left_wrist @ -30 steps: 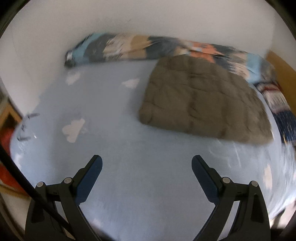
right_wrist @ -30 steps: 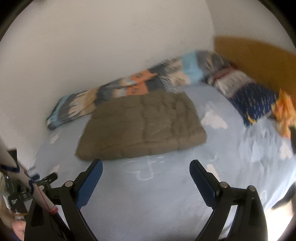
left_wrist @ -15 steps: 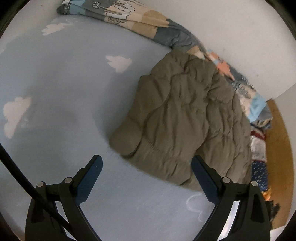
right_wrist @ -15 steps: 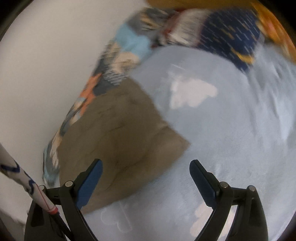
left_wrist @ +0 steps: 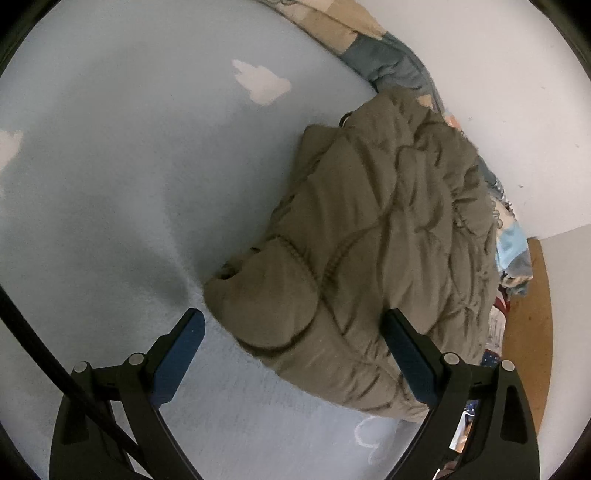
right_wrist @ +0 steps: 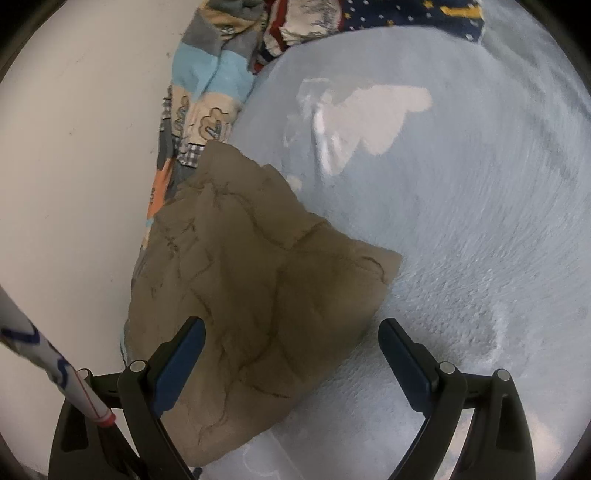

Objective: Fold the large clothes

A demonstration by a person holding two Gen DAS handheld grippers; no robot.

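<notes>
We saw the folded jacket (left_wrist: 376, 254) lying on the bed (left_wrist: 110, 177), against the rolled blanket (right_wrist: 207, 92) that ran along the wall (right_wrist: 74, 129). Pillows (right_wrist: 388, 14) lay at the bed's far end, beyond the jacket.

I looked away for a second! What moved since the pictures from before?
Both hand-held grippers came down closer to the folded brown jacket. The left hand-held gripper now hangs over one end, the right hand-held gripper over the other. Neither took hold of anything; both stayed open. The jacket kept its place on the blue sheet, beside the patterned blanket.
</notes>
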